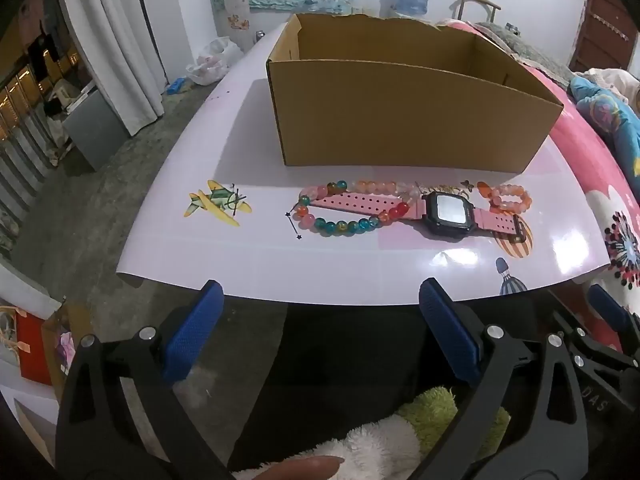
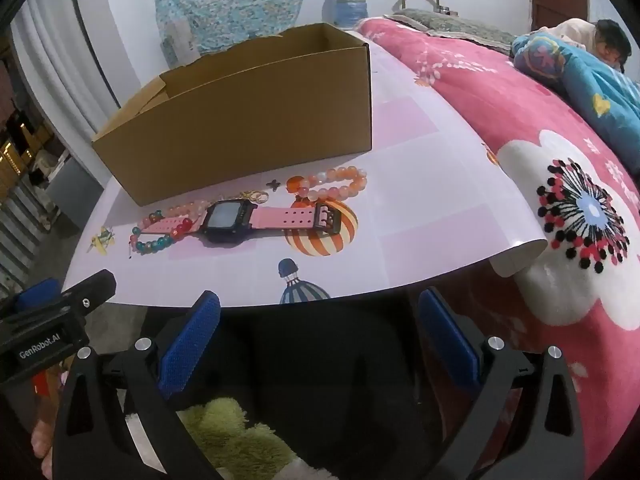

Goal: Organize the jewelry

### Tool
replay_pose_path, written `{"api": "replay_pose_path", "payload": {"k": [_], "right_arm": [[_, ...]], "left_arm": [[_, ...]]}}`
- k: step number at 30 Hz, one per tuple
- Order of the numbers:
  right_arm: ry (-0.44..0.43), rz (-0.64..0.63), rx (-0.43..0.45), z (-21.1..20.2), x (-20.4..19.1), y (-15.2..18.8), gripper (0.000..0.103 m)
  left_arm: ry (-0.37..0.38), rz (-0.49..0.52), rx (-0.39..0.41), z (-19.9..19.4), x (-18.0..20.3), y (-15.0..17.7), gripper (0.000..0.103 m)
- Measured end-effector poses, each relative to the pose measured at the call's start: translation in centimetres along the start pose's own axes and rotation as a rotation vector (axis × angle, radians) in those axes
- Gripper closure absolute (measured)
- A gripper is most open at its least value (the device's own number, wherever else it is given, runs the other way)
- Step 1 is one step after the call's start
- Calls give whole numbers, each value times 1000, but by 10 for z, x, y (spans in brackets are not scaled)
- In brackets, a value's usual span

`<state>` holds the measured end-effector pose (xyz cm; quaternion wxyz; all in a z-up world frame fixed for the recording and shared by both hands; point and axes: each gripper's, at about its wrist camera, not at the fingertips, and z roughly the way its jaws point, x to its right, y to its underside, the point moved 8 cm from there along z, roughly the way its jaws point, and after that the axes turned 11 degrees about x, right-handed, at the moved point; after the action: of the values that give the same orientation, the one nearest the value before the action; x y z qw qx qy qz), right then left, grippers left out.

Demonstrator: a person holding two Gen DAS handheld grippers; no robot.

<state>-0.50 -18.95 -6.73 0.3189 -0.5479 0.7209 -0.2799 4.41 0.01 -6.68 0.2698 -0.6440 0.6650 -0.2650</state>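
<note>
Your two fisheye views bow the desk (image 1: pixel 360 272) edge sharply; overhead room light throws white glare patches on its glossy top, corners vignette black, focus stays crisp mid-frame.

Left gripper (image 1: pixel 320 308): two black, triangular-cutout arms hinged with round silver screws, each ending in a blue finger pad (image 1: pixel 195 334) of finely textured rubber. Right gripper (image 2: pixel 318 312): identical build, with black arms, silver screw heads and blue textured pads (image 2: pixel 188 344). In the right wrist view the left unit's black housing carries white lettering "GenRobot.AI". A fuzzy green-and-white garment (image 2: pixel 228 428) shows beneath both.
</note>
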Motion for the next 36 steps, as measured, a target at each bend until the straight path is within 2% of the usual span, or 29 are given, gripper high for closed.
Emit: {"api": "replay_pose_path", "payload": {"k": [36], "right_arm": [[-8, 15, 5, -4, 1, -3, 6]], "left_arm": [[11, 20, -13, 0, 6, 5, 8]]}}
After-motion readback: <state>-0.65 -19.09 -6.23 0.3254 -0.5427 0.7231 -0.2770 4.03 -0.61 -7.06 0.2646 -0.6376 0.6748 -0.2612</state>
